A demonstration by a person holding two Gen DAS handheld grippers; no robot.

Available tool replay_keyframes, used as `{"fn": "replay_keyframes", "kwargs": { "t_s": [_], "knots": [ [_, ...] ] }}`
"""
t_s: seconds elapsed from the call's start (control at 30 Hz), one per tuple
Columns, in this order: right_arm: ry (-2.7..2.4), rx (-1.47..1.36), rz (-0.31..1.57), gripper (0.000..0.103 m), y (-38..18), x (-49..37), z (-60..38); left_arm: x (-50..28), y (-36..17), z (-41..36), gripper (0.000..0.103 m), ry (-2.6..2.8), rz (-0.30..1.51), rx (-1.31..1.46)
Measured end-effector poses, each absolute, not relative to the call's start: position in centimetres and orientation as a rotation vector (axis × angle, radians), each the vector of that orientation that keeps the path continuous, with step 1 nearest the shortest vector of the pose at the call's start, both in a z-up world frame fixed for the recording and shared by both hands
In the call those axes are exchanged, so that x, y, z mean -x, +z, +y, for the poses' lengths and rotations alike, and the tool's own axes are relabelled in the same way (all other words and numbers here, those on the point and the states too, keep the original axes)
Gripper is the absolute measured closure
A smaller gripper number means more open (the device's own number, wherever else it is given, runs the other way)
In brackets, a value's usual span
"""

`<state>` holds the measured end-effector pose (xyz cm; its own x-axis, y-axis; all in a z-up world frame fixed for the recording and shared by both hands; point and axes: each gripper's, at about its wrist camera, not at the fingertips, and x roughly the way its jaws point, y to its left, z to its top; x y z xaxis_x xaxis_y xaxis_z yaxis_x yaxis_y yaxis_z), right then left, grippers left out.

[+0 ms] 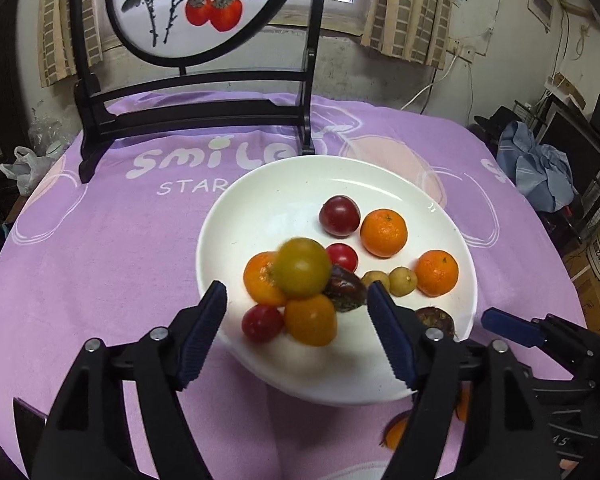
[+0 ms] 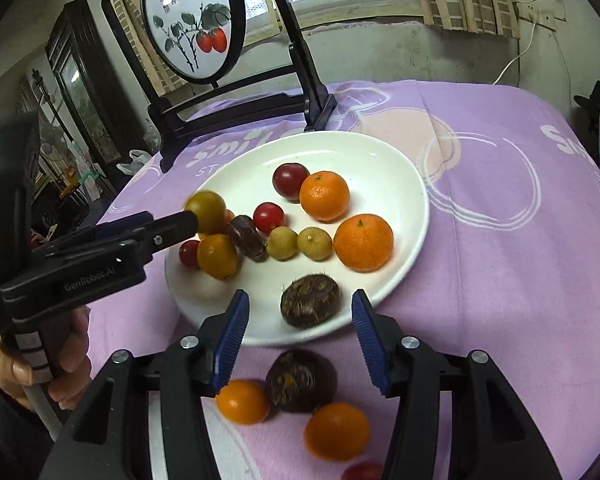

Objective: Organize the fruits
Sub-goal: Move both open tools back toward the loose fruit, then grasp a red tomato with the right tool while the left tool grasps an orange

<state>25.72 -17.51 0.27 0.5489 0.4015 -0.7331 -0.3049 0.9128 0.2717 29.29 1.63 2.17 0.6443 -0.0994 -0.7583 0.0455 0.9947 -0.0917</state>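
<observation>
The left gripper [image 1: 295, 300] stands with jaws wide apart over the white plate [image 1: 259, 196], gripping nothing — a blurred yellow-green fruit [image 1: 302, 267] shows just beyond its tips, above the heap of fruit at the plate's 8 o'clock. The right gripper [image 2: 300, 316] is likewise spread and empty, its pads flanking a brown hairy fruit [image 2: 311, 300] at the plate's 6 o'clock rim without touching it. Off the plate, on the purple cloth [image 2: 500, 280], lie a second brown fruit [image 2: 302, 381] and two orange ones — low between the right gripper's fingers. A framed round painting [image 1: 187, 4] stands at 12 o'clock behind the plate.
</observation>
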Motion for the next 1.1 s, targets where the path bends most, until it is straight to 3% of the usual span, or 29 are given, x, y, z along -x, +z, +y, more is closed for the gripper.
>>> {"fn": "replay_keyframes", "kwargs": {
  "t_s": [0.03,0.27,0.4,1.1],
  "knots": [
    [0.417,-0.121,0.891,0.042,0.4,-25.4,-17.7,-28.9,2.2,1.8,0.031,-0.085,0.867,0.071],
    [0.393,-0.136,0.860,0.041,1.2,-22.3,-19.7,-25.3,2.2,2.2,0.030,-0.091,0.884,0.083],
    [0.373,-0.144,0.865,0.041,0.9,-20.4,-21.1,-22.8,2.0,1.6,0.024,-0.093,0.878,0.064],
    [0.273,0.012,0.964,0.041,-3.0,-15.0,-21.8,-16.1,-2.1,-0.6,0.023,-0.121,0.941,0.024]
  ]
}}
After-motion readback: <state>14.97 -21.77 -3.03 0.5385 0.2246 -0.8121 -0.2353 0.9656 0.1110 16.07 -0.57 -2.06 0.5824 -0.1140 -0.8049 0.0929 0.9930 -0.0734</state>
